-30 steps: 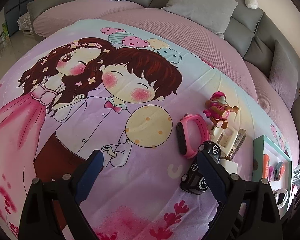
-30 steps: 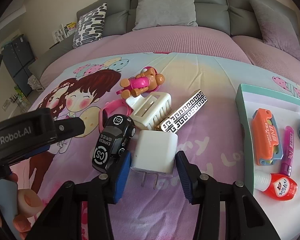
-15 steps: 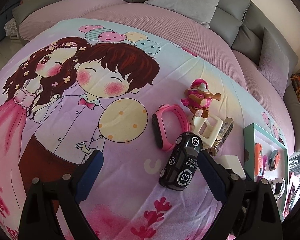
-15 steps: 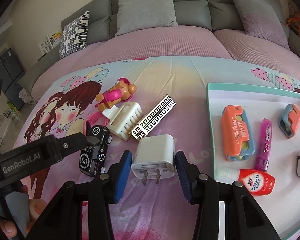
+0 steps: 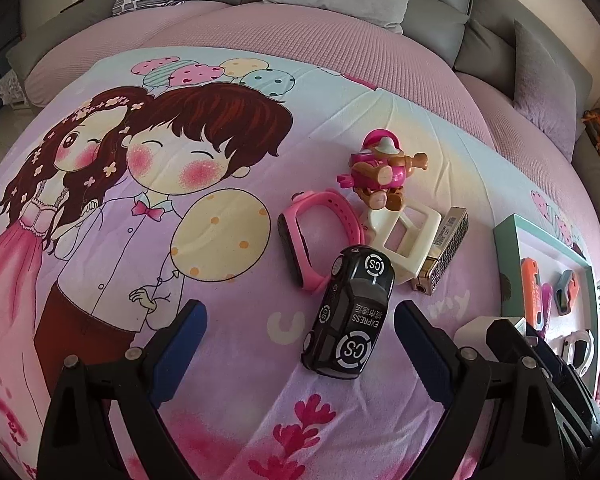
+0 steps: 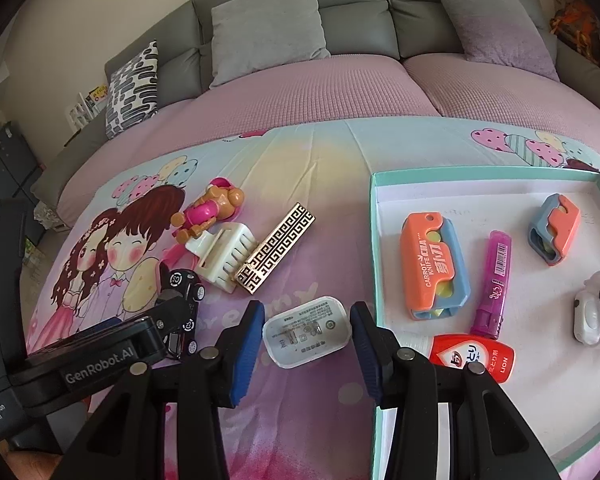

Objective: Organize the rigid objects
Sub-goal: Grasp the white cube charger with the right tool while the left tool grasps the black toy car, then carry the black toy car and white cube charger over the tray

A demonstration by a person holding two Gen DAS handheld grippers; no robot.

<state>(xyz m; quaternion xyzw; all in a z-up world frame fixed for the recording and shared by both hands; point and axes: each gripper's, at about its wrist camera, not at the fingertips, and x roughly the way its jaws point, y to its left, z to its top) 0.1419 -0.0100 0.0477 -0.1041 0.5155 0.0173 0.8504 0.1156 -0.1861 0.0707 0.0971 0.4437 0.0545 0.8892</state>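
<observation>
- The teal-rimmed tray (image 6: 374, 240) lay on the cartoon bedspread (image 5: 228, 160), to my right.
- My left gripper (image 5: 300, 336) stood spread wide, the black toy car (image 5: 350, 306) lying loose between its pads.
- My right gripper (image 6: 307, 334) clamped the white charger (image 6: 306, 332), lifted just beside the tray's edge.

Support surface: bed covered by a pink-and-lilac printed sheet (image 6: 320, 168) with a cartoon couple, over a pink waffle-textured mattress cover (image 6: 300, 92). Landmark: cream plastic hair claw clip (image 6: 224, 256). Lying on the sheet: pink-and-brown toy figure (image 6: 210, 210) touching the clip's far side; gold-and-black patterned rectangular bar (image 6: 276, 252) against its right; pink rubber watch band (image 5: 320, 236) just left; black toy car (image 5: 352, 312) nearer the camera; teal-rimmed shallow cardboard tray (image 6: 374, 240) well right.
</observation>
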